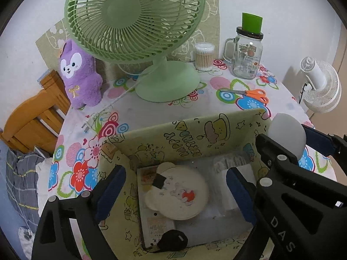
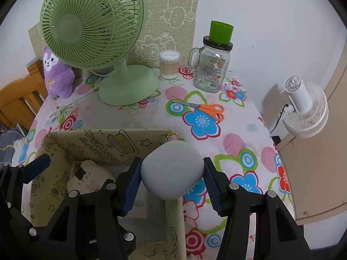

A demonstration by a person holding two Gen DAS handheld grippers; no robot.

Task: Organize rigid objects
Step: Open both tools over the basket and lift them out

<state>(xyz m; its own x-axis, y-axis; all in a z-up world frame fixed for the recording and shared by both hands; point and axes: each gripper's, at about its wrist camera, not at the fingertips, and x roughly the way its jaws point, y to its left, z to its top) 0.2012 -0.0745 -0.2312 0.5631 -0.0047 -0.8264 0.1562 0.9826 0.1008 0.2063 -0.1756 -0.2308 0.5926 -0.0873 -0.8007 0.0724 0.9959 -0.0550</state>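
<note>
A fabric storage box (image 1: 195,134) printed with cartoons stands on the flowered table. Inside lie a cream bear-shaped flat case (image 1: 177,192), a card or booklet (image 1: 156,227) under it, and a small black object (image 1: 172,241). My left gripper (image 1: 174,173) hangs open over the box, its blue pads (image 1: 112,186) wide apart and touching nothing. My right gripper (image 2: 172,174) is shut on a smooth grey rounded case (image 2: 172,169), held above the box's right wall (image 2: 173,221). The grey case (image 1: 286,132) also shows in the left wrist view.
A green desk fan (image 1: 134,17), purple plush (image 1: 80,73), cotton swab tub (image 1: 203,56) and glass jar mug (image 1: 245,56) topped by a green cup stand at the back. Orange scissors (image 1: 253,94) lie beyond the box. A white fan (image 1: 321,86) and a wooden chair (image 1: 32,121) flank the table.
</note>
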